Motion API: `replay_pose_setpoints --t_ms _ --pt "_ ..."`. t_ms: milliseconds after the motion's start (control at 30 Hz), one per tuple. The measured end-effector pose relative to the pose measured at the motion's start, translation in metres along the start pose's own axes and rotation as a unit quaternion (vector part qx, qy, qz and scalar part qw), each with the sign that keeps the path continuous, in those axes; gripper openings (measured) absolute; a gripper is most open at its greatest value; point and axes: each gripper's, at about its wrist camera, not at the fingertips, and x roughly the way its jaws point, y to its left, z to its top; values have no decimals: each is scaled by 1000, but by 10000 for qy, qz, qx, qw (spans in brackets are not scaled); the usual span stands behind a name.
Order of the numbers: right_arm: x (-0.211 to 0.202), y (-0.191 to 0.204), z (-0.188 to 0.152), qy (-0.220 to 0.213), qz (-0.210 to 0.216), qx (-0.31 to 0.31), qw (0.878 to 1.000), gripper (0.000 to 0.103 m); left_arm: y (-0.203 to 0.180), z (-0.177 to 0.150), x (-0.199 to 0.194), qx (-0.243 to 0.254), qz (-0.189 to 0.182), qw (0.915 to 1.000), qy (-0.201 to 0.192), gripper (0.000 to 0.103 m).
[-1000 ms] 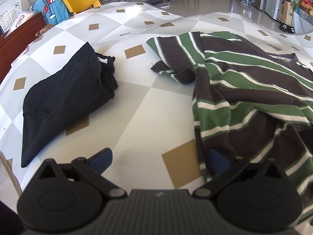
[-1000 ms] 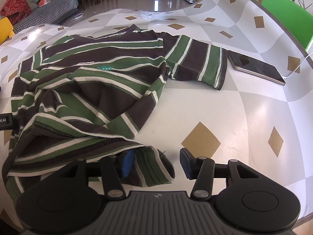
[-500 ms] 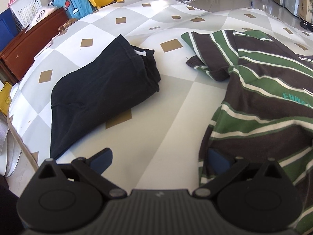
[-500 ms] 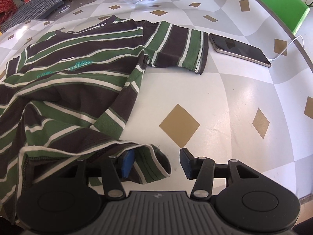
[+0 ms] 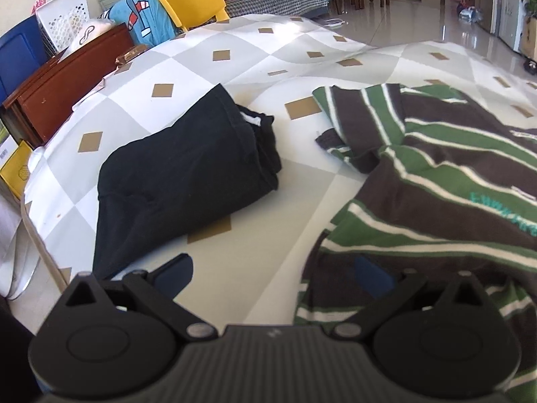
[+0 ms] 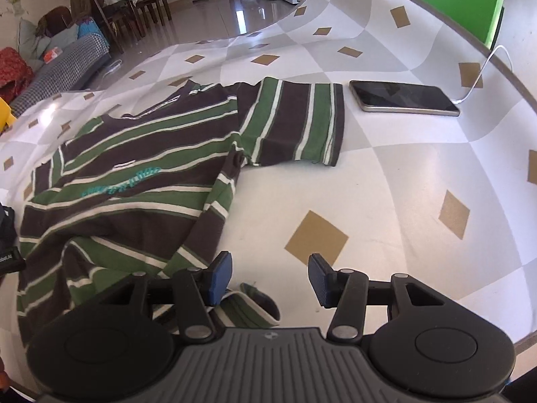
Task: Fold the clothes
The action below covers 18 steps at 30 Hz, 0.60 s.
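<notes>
Altogether two garments lie on the bench (image 5: 329, 188): one striped shirt (image 6: 141, 174), spread out and rumpled, and one black garment (image 5: 181, 181) folded beside it, with one phone (image 6: 402, 97) near the shirt's sleeve. Both the left gripper (image 5: 272, 272) and the right gripper (image 6: 270, 275) stand with jaws apart at the shirt's hem, clamping nothing.
</notes>
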Motion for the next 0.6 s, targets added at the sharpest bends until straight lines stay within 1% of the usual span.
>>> replay_pose_setpoints --t_ms 133,267,333,400,533,600 --pt "5 8 -2 -54 218 14 9997 48 -18 -5 -16 312 -446 9984 -182 103" --pt "13 21 -3 -123 407 -154 9990 48 -38 -15 -20 634 -836 9944 -108 103" --pt "19 28 -5 -97 491 -245 9984 48 -46 -21 -17 742 -938 9928 -20 103" --pt "24 34 -7 -120 478 -345 9982 48 -51 -25 -16 814 -1002 9916 40 103" --pt "32 41 -9 -203 457 -406 9979 48 -55 -30 -12 880 -1010 9909 121 103" --pt "36 44 -10 -272 376 -471 9978 48 -55 -31 -10 864 -1017 9909 158 103"
